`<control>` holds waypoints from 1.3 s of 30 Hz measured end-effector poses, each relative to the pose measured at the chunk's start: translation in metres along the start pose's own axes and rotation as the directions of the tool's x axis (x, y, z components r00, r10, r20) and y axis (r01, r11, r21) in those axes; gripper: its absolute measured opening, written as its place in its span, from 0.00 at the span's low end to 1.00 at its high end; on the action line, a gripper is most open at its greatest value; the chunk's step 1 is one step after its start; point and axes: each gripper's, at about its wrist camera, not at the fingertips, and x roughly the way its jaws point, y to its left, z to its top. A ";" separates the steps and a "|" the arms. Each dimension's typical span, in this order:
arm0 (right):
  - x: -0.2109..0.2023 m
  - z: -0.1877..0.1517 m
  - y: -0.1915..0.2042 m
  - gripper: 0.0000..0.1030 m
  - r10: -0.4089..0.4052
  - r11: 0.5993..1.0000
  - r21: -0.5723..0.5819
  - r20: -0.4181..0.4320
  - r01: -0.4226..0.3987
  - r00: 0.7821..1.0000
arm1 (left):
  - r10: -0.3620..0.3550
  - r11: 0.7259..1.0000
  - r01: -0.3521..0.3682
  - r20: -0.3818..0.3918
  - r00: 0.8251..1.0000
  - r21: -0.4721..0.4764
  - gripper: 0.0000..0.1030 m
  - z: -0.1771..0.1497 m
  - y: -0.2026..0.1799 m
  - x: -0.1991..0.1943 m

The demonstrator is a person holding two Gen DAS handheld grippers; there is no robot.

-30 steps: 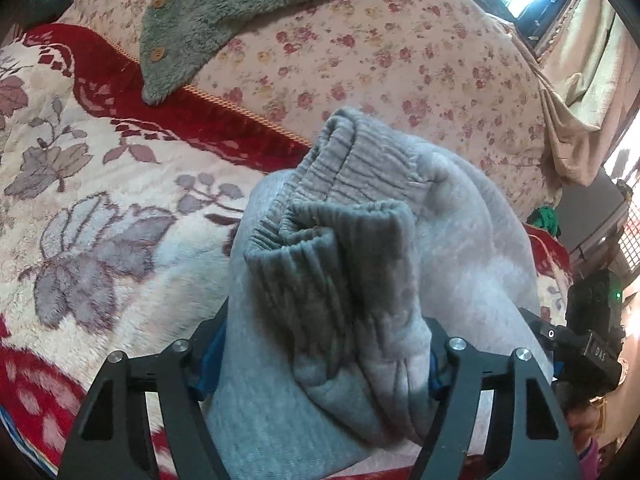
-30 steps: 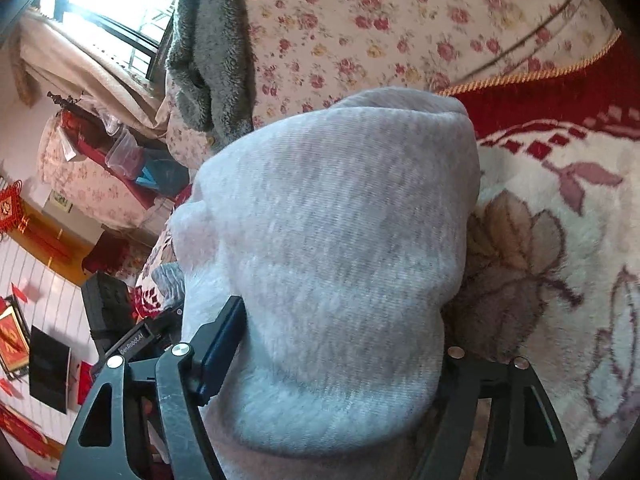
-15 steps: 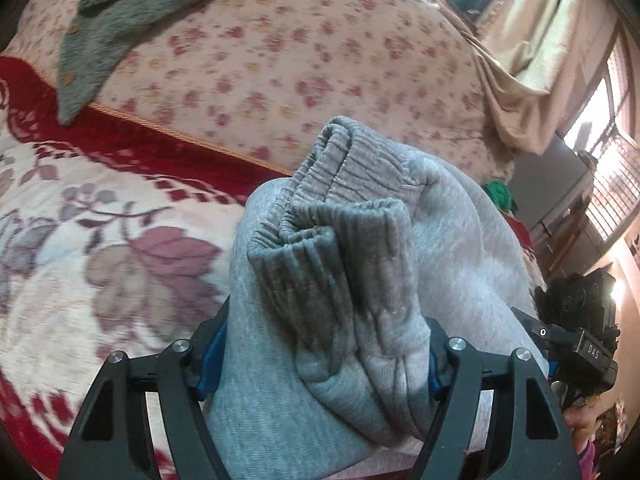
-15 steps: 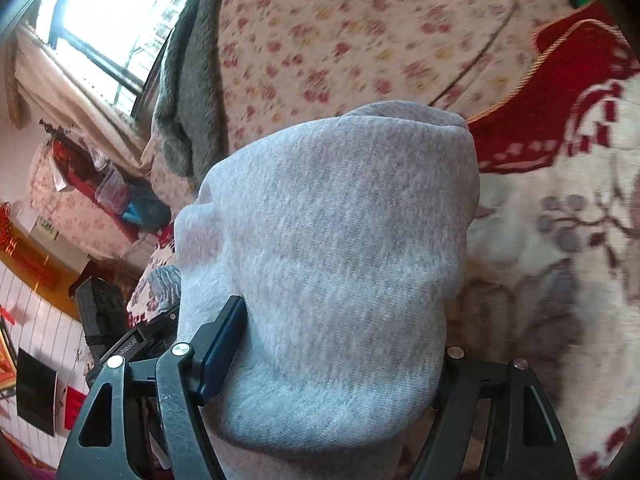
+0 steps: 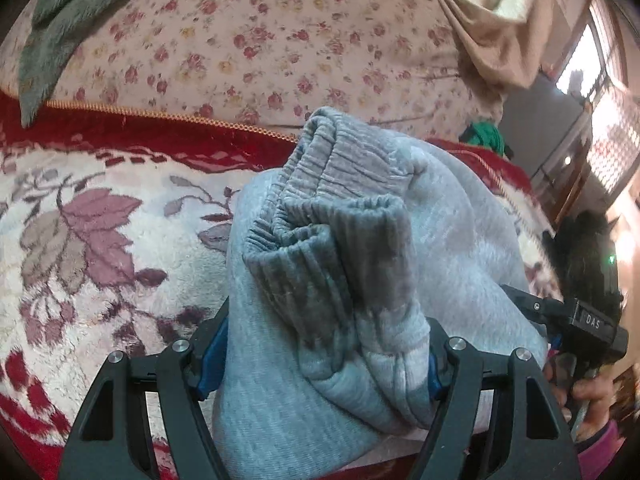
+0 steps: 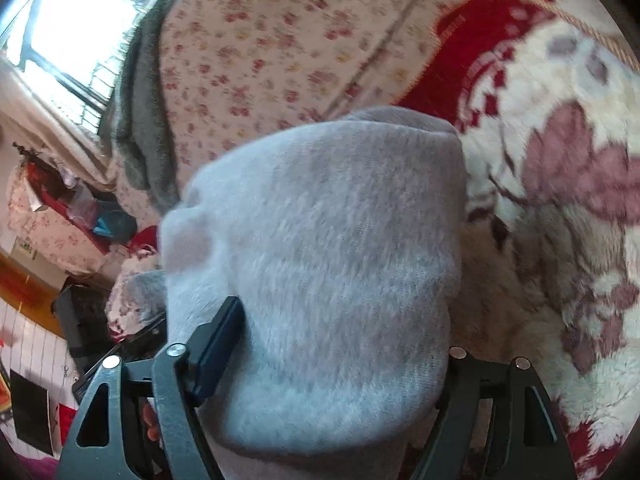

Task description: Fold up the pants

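Note:
Grey sweatpants fill the middle of the left wrist view, bunched, with the ribbed waistband and cuff on top. My left gripper is shut on this bundle, its fingertips hidden in the cloth. In the right wrist view the pants show as a smooth fleecy fold. My right gripper is shut on that fold. The pants are held above a red and cream floral blanket. The right gripper's body shows at the right edge of the left wrist view.
A floral quilt pile rises behind the blanket, with a grey-green fleece garment draped on it. A beige curtain and a window lie beyond. Cluttered furniture stands to the left in the right wrist view.
Both grippers have swung sideways over the bed with the pants still held; the background has shifted left in the left view and the blanket has grown larger in the right view.

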 end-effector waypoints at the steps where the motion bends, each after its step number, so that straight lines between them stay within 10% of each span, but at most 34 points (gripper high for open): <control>1: 0.001 -0.003 -0.003 0.89 -0.019 1.000 0.007 0.003 0.019 1.000 | -0.006 1.000 0.006 -0.001 1.000 0.008 0.74 -0.001 -0.001 0.000; 9: -0.015 -0.002 0.007 0.94 -0.160 0.987 -0.011 0.026 0.160 0.987 | 0.056 0.994 -0.062 0.063 0.996 0.090 0.85 0.002 -0.008 -0.019; 15: -0.041 -0.005 0.043 0.94 -0.340 0.926 -0.112 0.163 0.359 0.926 | 0.121 0.978 -0.146 0.161 0.980 0.151 0.90 0.007 -0.018 -0.048; 24: -0.055 -0.019 0.099 0.94 -0.407 0.850 -0.220 0.302 0.478 0.862 | 0.191 0.957 -0.233 0.229 0.955 0.175 0.91 0.009 -0.031 -0.064; 39: -0.049 -0.044 0.122 0.95 -0.407 0.843 -0.215 0.343 0.493 0.846 | 0.269 0.915 -0.341 0.306 0.913 0.215 0.91 0.000 -0.055 -0.077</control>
